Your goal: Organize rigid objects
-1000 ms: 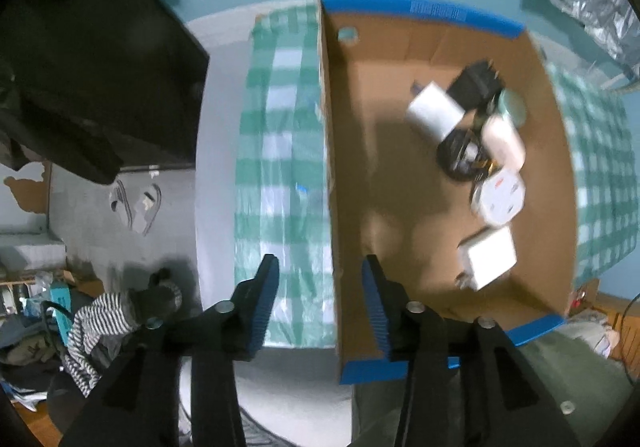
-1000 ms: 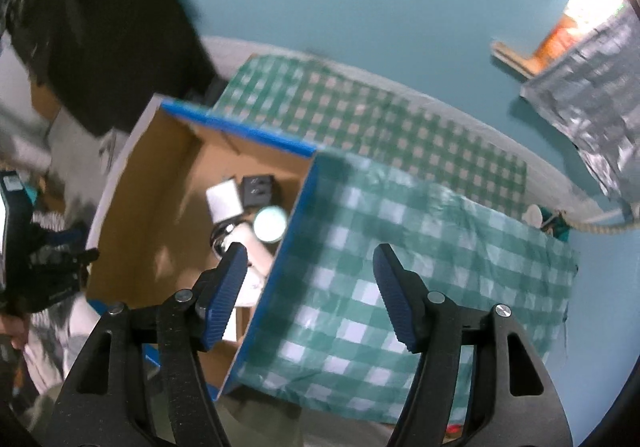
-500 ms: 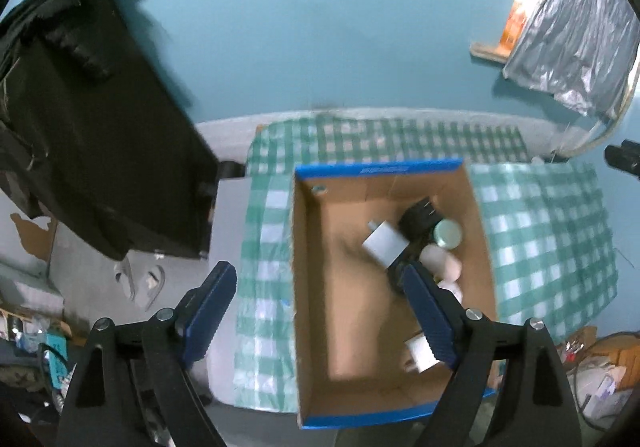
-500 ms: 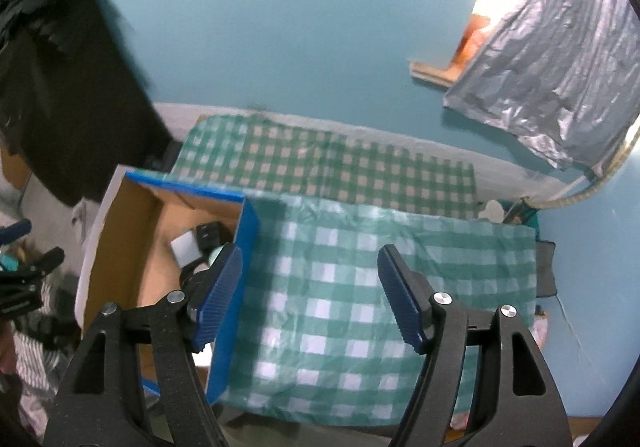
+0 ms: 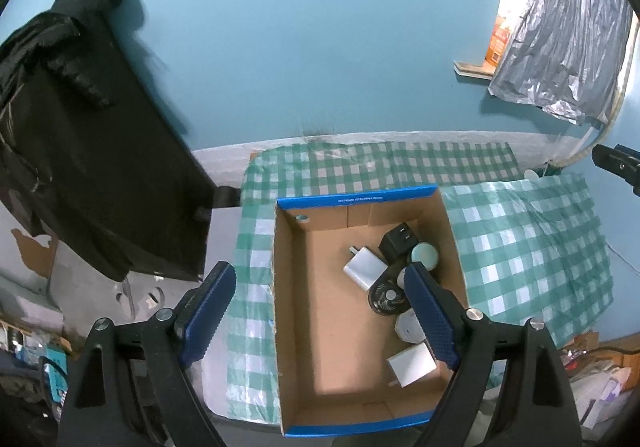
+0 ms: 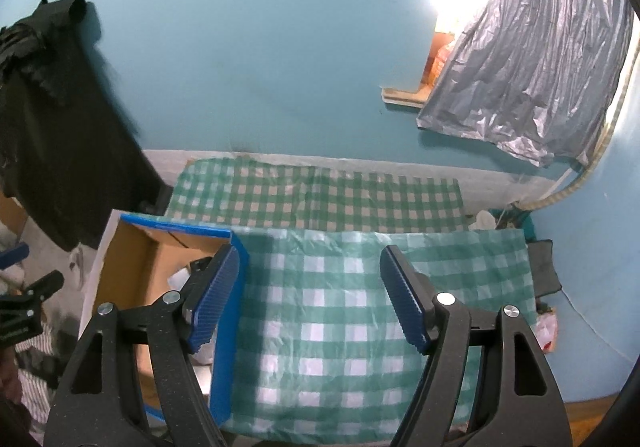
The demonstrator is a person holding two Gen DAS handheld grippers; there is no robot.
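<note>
**Left wrist view.** Left hand-held gripper [image 5: 320, 317]: jaws spread to their widest and empty, up from a half-closed stance a second ago. It has lifted away from the cardboard box [image 5: 288, 307], whose left wall then stood between its fingers; the whole box is now in sight from above. Contents, clustered along the right half of the box floor:
- white charger [image 5: 364, 267]
- black plug adapter [image 5: 398, 245]
- pale green round lid or tin [image 5: 425, 256]
- small black fan [image 5: 386, 297]
- white round-cornered plug [image 5: 408, 327], partly behind the right finger
- white charger block [image 5: 412, 365] near the front wall

The box rests on the surface under a green checked cloth [image 5: 520, 247].

**Right wrist view.** Right hand-held gripper [image 6: 310, 297]: jaws moderately apart and widening slightly, nothing between them, hanging over bare checked cloth to the right of the box [image 6: 224, 239]. It too has risen and pulled back since a second ago.

**Assessment.** Both tools released and withdrawn, with no rigid objects visible on the cloth outside the box; the gathering looks essentially complete.
</note>
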